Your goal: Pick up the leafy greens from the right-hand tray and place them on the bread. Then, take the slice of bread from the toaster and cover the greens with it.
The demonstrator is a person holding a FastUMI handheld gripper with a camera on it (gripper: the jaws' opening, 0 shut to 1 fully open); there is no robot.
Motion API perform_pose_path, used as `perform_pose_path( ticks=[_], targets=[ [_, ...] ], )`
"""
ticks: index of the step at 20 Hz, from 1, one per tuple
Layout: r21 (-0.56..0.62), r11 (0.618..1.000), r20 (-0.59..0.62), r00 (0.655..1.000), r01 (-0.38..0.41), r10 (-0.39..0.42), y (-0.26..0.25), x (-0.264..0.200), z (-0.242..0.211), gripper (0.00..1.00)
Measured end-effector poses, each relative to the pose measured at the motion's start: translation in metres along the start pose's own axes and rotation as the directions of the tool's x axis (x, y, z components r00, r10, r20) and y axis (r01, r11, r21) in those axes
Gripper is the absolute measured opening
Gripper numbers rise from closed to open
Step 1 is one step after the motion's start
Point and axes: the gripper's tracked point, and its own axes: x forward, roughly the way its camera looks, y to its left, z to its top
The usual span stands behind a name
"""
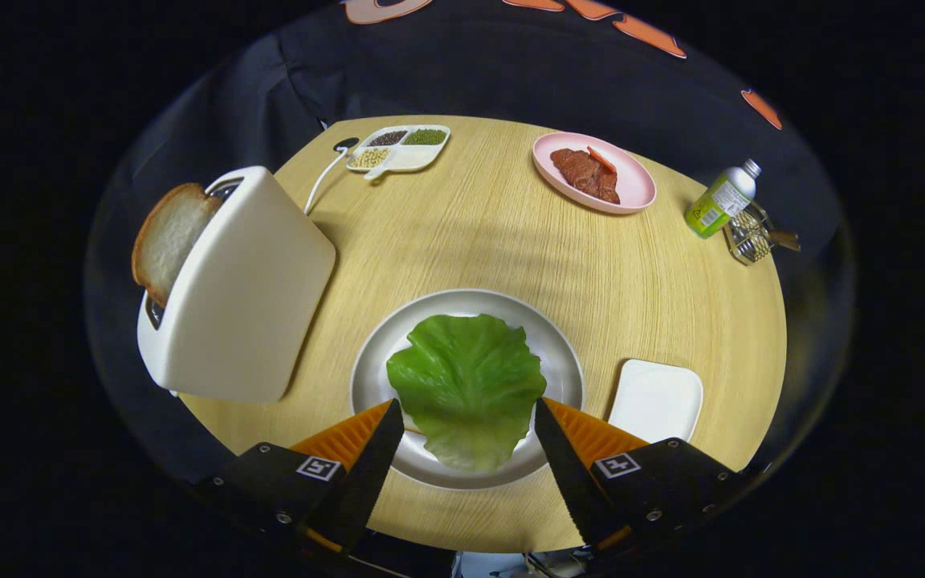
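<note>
I see the leafy greens (469,385) lying on the grey plate (366,377), covering whatever sits under them. My gripper (469,413) hangs over the plate's near side, fingers spread wide apart and holding nothing. The empty white tray (655,400) is just right. At far left the bread slice (167,239) stands in the toaster (238,297).

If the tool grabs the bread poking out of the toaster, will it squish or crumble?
The bread slice looks thick and soft, so it would probably dent under a firm pinch. It seems light and should slide up easily. The toaster looks tall, so a sideways tug might tip it. The tool is open over the lettuce leaf.
</note>
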Motion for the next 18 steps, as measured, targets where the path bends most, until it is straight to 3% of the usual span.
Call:
perform_pose_path(
  ticks=[5, 11, 18],
  targets=[
    [-0.002, 1.000, 0.052, 0.999, -0.005, 0.005, 0.027, -0.042, 0.036, 0.99],
    [0.037, 0.997, 0.134, 0.989, -0.064, 0.058, 0.082, -0.090, 0.087, 0.98],
    [0.040, 0.996, 0.162, 0.984, -0.085, 0.078, 0.140, -0.099, 0.129, 0.99]
  ],
)
